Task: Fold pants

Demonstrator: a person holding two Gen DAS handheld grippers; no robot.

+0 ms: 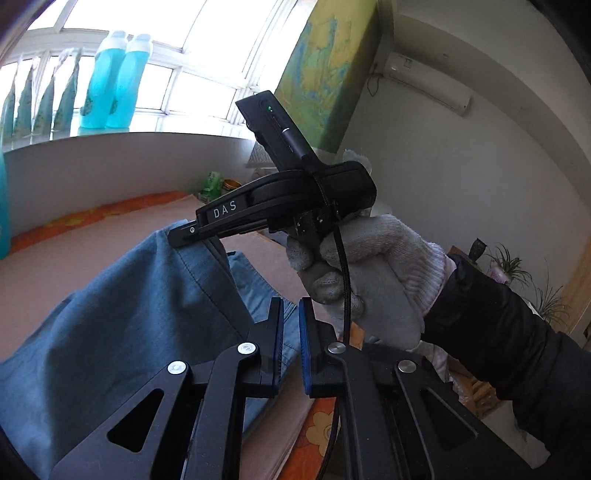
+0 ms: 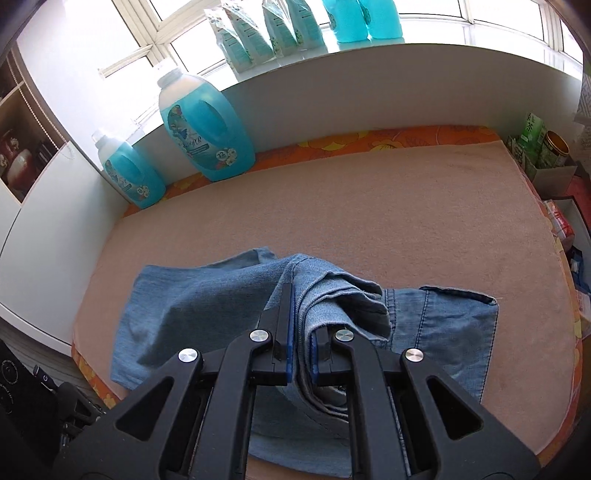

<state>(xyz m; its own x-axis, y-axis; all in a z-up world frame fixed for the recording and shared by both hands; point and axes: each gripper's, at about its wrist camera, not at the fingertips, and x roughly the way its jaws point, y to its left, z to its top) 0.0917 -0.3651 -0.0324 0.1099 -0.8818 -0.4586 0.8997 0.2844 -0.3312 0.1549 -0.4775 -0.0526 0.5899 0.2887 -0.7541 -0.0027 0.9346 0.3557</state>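
Sunlit windows (image 2: pixel 332 22) curve behind a broad bed-like surface covered in a pinkish-beige towel (image 2: pixel 369 221), edged by an orange flowered sheet (image 2: pixel 388 138). Grey wall runs below the sill, and a white air conditioner (image 1: pixel 428 81) hangs on the side wall in the left wrist view.

Across the near part of the towel lie the blue denim pants (image 2: pixel 443 325), spread partly flat, with one section lifted into a bunched fold. Two large bottles of blue liquid (image 2: pixel 207 129) stand at the far left edge of the surface against the wall, with more bottles and pouches lined up on the windowsill.

A white-gloved hand (image 1: pixel 373 273) in a black sleeve holds the right gripper (image 2: pixel 301 343), whose jaws are clamped on a thick fold of the denim, raising it above the rest of the garment. The left gripper (image 1: pixel 291 343) has its jaws drawn nearly together; denim runs up between its blue pads (image 1: pixel 306 350), so it pinches a thinner layer of the same pants. Both grippers sit close together over the cloth.
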